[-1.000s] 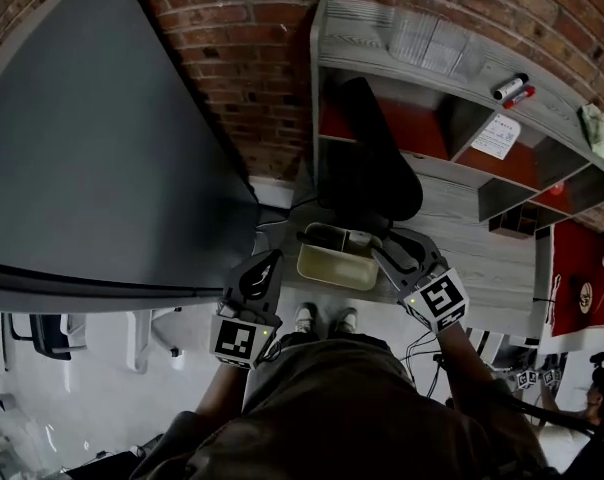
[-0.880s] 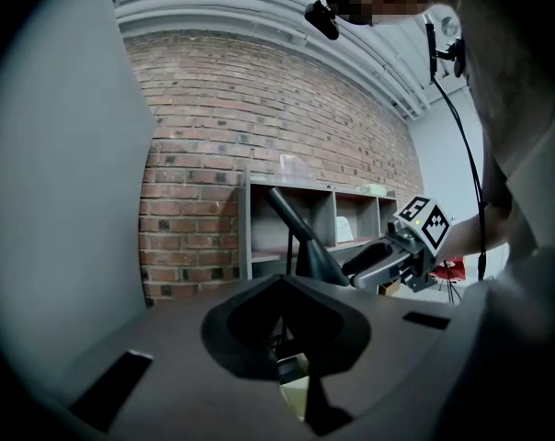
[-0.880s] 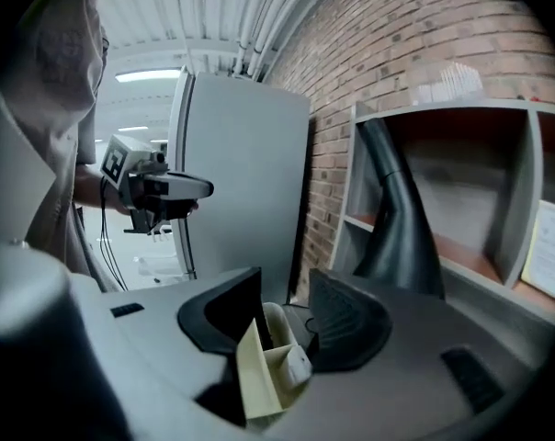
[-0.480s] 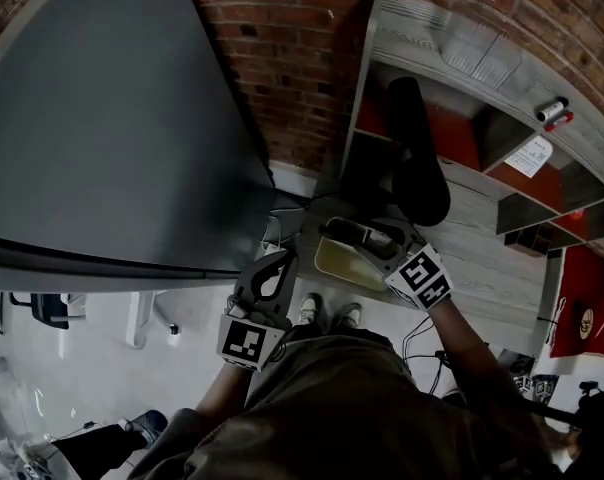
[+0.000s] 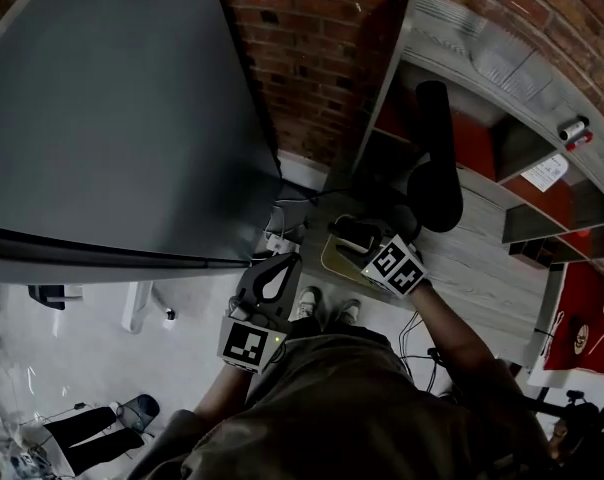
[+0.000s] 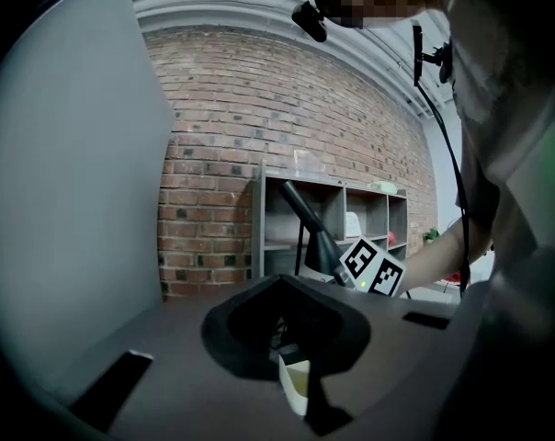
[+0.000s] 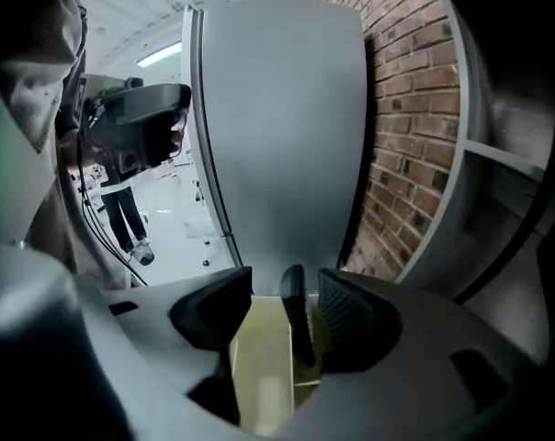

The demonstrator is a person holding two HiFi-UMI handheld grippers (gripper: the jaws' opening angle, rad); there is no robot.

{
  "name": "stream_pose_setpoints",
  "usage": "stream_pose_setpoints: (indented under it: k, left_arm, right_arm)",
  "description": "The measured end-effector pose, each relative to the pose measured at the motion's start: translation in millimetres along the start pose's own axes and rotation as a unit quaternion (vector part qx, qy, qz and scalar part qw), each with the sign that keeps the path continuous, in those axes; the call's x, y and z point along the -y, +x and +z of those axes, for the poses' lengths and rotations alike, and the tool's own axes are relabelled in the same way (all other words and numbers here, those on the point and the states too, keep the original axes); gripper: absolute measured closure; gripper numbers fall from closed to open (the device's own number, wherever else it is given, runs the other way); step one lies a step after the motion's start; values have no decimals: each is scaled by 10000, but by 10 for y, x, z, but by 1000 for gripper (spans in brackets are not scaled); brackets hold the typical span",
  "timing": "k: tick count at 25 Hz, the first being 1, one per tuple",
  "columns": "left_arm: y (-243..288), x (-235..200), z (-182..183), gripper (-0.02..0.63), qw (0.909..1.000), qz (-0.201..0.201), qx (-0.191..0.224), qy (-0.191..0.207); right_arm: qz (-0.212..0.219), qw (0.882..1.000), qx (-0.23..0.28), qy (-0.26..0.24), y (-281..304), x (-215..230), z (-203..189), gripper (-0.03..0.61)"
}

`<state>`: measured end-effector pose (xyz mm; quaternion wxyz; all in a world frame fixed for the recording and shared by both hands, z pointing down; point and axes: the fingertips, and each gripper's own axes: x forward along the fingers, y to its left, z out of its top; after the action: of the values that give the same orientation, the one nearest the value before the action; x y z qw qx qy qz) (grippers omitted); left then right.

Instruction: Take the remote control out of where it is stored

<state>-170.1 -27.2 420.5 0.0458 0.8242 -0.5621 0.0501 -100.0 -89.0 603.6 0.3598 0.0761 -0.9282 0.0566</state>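
A black remote control (image 7: 294,324) stands on edge in a pale yellow box (image 7: 264,356) on the grey desk. My right gripper (image 7: 282,292) reaches down over that box (image 5: 342,258), and its jaws are opening. The remote is between them, close to the right jaw, with a clear gap to the left jaw. In the head view the right gripper (image 5: 360,240) covers most of the remote. My left gripper (image 5: 280,262) hangs in front of the desk edge, left of the box, with its fingertips together and nothing in them (image 6: 279,283).
A big dark grey panel (image 5: 112,118) fills the left. Behind the box stand a brick wall (image 5: 302,58), a black desk lamp (image 5: 437,168) and a grey shelf unit (image 5: 502,58) with red-backed compartments. Cables (image 5: 282,223) hang beside the desk.
My right gripper has slid left along the desk until it sits over the box. The left gripper has hardly moved. The head camera has swung, shifting the shelf to the right.
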Motion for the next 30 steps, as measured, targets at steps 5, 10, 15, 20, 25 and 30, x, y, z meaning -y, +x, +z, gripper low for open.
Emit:
stream_pose_setpoints:
  k: [5, 10, 15, 20, 25, 30]
  left_arm:
    - [-20, -39, -98, 604, 9999, 73, -107, -89]
    - [-24, -60, -139, 604, 9998, 102, -150, -128]
    - [-45, -71, -214, 604, 9995, 100, -261, -132]
    - [-49, -84, -204, 604, 9995, 137, -212, -187]
    - [-73, -72, -260, 604, 9993, 134, -301, -194]
    - [-100, -87, -299, 604, 9990, 171, -346, -234]
  right_arm:
    - [116, 9996, -216, 157, 303, 68, -99, 360]
    - [86, 9984, -552, 64, 522, 177, -270, 360]
    - [51, 9976, -683, 57, 609, 242, -262, 362]
    - [-73, 9976, -666, 191, 637, 332, -270, 408]
    - [-76, 9943, -1009, 349, 659, 345, -427, 408]
    - [-74, 9925, -857, 866, 669, 368, -476, 408]
